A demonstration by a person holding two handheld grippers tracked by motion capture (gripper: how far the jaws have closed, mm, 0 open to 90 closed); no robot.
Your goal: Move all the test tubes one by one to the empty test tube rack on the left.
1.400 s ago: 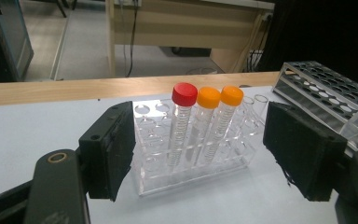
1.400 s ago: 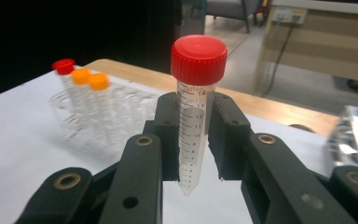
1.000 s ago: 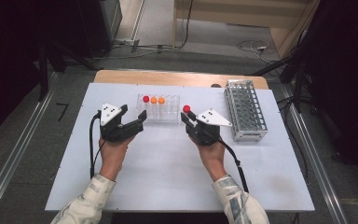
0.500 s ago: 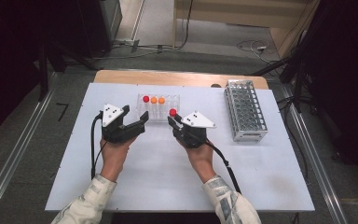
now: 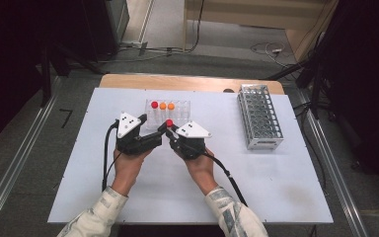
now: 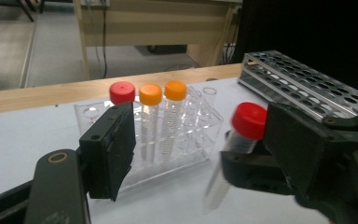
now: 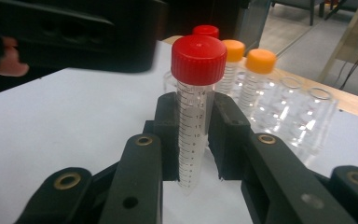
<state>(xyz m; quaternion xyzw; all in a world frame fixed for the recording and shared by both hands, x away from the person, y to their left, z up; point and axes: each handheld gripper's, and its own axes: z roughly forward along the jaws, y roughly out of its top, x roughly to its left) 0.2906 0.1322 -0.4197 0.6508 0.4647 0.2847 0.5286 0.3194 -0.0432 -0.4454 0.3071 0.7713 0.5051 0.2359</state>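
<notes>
White table top on grey floor, wooden board edge behind it. On the far half of the top, clear plastic rack with one red-capped tube and two orange-capped tubes standing upright in its back row; several empty clear wells beside them. Well apart to the right, empty metal grid rack, lying lengthwise toward the far edge.

Near the middle of the table, just in front of the clear rack, both hand-held black grippers close together. Right gripper clamped on a clear graduated plastic tube with red screw cap; pads pressing on the tube body from both sides, below the cap; tube upright, conical tip hanging free under the pads, above the white surface. Same tube seen in the high view as a red dot between the two grippers, just beside the near edge of the clear rack.

Left gripper with jaws apart, nothing pressed between them; held tube standing in the space between its jaws, slightly blurred, not touched by the left pad. Left gripper pointing toward the right one, tips almost meeting.
</notes>
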